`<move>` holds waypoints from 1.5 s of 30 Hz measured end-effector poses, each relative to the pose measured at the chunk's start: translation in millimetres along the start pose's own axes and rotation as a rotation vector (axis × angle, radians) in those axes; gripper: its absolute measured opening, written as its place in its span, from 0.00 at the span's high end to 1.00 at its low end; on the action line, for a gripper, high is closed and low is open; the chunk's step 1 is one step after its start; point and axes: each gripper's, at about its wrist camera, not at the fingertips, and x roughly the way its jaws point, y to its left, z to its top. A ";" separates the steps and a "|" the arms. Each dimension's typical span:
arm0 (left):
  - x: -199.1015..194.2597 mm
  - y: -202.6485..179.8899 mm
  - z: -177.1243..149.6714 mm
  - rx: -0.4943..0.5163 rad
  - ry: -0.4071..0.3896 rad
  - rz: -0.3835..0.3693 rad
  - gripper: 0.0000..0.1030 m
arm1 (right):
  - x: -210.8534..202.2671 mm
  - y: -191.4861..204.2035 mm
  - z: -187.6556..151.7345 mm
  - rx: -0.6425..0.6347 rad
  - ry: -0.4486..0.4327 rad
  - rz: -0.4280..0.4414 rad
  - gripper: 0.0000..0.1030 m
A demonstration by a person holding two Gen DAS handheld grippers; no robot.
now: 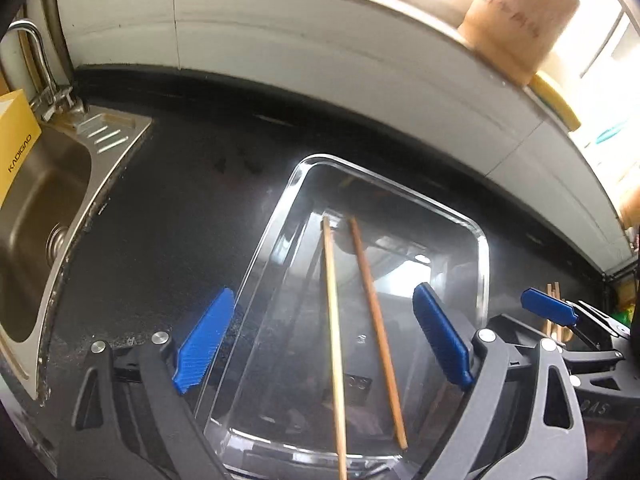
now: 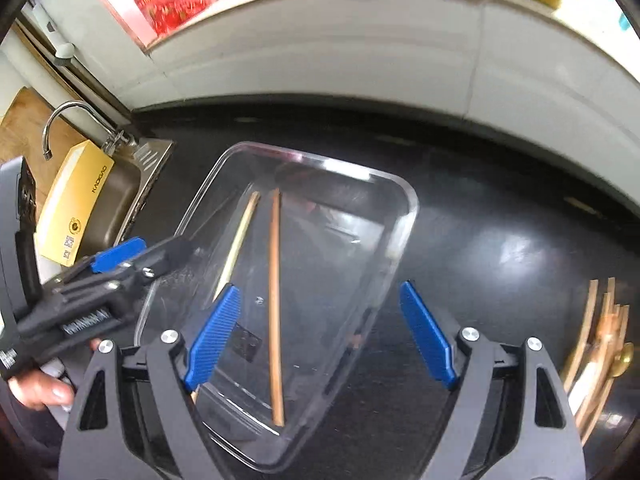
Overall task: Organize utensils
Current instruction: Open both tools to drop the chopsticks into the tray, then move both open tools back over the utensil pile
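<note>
Two chopsticks lie loose in the clear tray [image 1: 478,248], which sits on the black counter [image 1: 168,216] at the centre of both views. The pale chopstick [image 1: 334,344] runs from the tray's far end toward the lower edge of my left view, where the frame cuts off its near end; the darker chopstick [image 1: 378,332] lies just beside it, the two close together at the far ends and spreading apart toward me.

My left gripper [image 1: 320,344] hangs over the tray with its blue pads wide apart and nothing between them but air above the sticks. My right gripper [image 2: 320,336] is likewise spread, gripping nothing. In the right view my left blue pad covers the lower part of the pale chopstick [image 2: 240,236], so its near end is hidden there, while the darker chopstick [image 2: 275,304] shows whole.

Only the right view shows the remaining utensils [image 2: 596,352] at the right edge (wooden sticks and something brass-coloured, blurred and partly cut off), and a hand [image 2: 38,388] at lower left holding the left gripper's body. The left view gives just their tips, far right.

Upper left in both views: steel sink [image 1: 52,208], faucet [image 2: 68,120] and a yellow box [image 2: 76,208] leaning in the basin.
</note>
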 end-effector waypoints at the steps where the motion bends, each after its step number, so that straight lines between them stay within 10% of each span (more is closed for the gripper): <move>1: -6.4 0.3 0.1 -0.012 -0.006 -0.011 0.14 | -8.7 -5.0 -3.0 0.021 -0.015 0.007 0.23; 12: -85.2 -34.4 -25.4 0.026 -0.113 -0.002 0.10 | -100.3 -50.6 -72.2 0.151 -0.131 -0.064 0.22; 29: -90.6 -243.2 -130.2 0.331 -0.066 -0.092 0.10 | -236.1 -197.9 -214.3 0.288 -0.223 -0.281 0.23; 45: -27.1 -289.8 -166.2 0.512 -0.004 0.001 0.10 | -220.5 -250.4 -221.2 0.250 -0.169 -0.284 0.23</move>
